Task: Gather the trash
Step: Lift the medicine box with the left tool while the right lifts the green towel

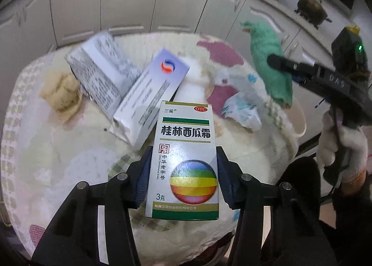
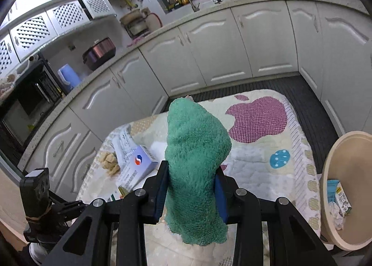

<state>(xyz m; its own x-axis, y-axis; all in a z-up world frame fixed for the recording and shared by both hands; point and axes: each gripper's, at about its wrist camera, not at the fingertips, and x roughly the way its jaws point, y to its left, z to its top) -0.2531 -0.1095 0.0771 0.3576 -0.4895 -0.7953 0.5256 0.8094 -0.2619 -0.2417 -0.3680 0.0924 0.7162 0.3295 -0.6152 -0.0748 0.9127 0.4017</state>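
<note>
My left gripper [image 1: 184, 170] is clamped on the medicine box [image 1: 186, 161], its pads pressed to the two long side walls near the lower half, and the box rides above the quilted table cover [image 1: 69, 161]. It is light, thin card — stiff along its edges but easy to crush across the broad printed face, so I judge a hold on the narrow sides right, with no more squeeze than it takes to stop it sliding on the glossy print. My right gripper [image 2: 190, 191] is closed on the green fluffy cloth [image 2: 195, 161], pinched about its middle; soft and limp, it droops below my fingers and stands up in a floppy peak above them (nothing to break, only a loose end to snag). The beige bin [image 2: 325, 173] stands just beside the table at my right, some paper trash already in it. Left on the cover are two pale cartons [image 1: 130, 89], a tan crumpled lump [image 1: 61, 94] and what seems a crumpled wrapper [image 1: 241, 112] — blurred, so I cannot be sure.
</note>
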